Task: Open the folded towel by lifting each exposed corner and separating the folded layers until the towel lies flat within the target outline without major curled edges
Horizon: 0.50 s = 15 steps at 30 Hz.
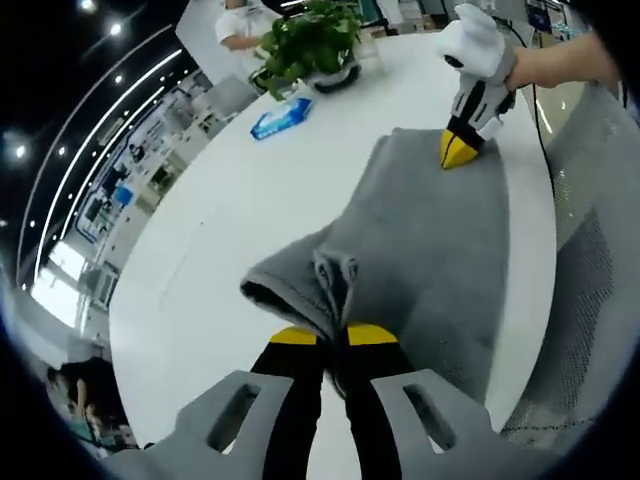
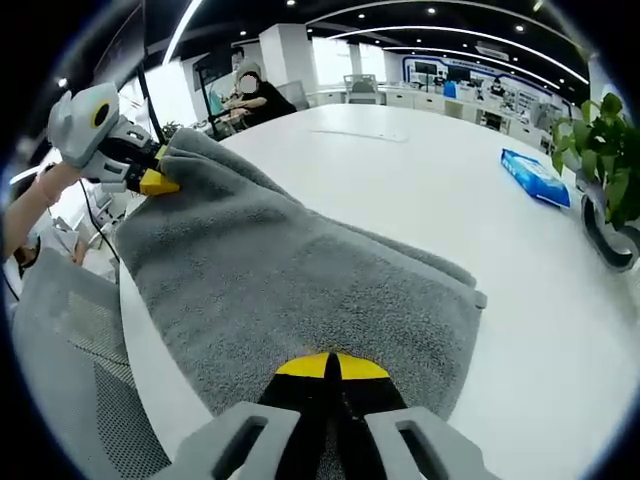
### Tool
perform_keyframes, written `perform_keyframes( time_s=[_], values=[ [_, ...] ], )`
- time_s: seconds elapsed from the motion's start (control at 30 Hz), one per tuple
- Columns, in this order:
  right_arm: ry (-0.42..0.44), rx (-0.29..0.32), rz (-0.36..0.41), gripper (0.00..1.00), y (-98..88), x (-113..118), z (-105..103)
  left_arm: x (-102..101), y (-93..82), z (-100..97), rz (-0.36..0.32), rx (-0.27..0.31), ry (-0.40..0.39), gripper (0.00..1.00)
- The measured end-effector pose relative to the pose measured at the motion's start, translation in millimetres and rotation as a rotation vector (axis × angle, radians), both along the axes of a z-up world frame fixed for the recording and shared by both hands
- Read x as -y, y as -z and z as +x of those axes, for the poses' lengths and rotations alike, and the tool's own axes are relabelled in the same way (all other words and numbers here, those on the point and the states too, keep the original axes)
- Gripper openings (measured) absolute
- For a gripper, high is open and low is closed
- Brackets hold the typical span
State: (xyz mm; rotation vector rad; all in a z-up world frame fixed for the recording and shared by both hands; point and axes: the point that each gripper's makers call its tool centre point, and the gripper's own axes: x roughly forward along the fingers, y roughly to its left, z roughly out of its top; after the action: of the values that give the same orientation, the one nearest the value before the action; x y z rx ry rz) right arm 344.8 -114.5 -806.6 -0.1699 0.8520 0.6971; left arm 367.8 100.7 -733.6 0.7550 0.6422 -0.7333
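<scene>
- Yellow-tipped jaws of the left hand-held gripper [image 1: 333, 335] are closed on a bunched corner of the grey towel [image 1: 420, 250], lifting it off the white table [image 1: 220, 220].
- Right hand-held gripper [image 2: 330, 367] has its jaws together, pinching the towel's opposite edge; a gloved hand [image 1: 478, 42] holds it.
- Between the two, the towel lies spread near the table's edge, still in folded layers.
- Farther off on the table sit a blue packet [image 1: 281, 118] and a potted plant [image 1: 312, 42].
- A mesh chair [image 1: 590, 260] stands just beside the table.
</scene>
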Motion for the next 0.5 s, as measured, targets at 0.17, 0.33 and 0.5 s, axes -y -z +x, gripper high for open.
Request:
perform_keyframes(
  time_s=[0.17,0.33,0.5],
  values=[
    [-0.022,0.028,-0.011,0.00,0.0,-0.7,-1.1,-3.3,8.4,3.9,-0.009,-0.024,-0.018,0.05],
    [-0.004,0.050,-0.007,0.00,-0.4,0.1,-0.5,-6.7,15.8,7.9,-0.033,-0.054,-0.039,0.05],
    [0.005,0.069,-0.006,0.00,-1.1,0.3,-0.8,-9.7,22.3,9.2,-0.065,-0.088,-0.056,0.05]
  ],
)
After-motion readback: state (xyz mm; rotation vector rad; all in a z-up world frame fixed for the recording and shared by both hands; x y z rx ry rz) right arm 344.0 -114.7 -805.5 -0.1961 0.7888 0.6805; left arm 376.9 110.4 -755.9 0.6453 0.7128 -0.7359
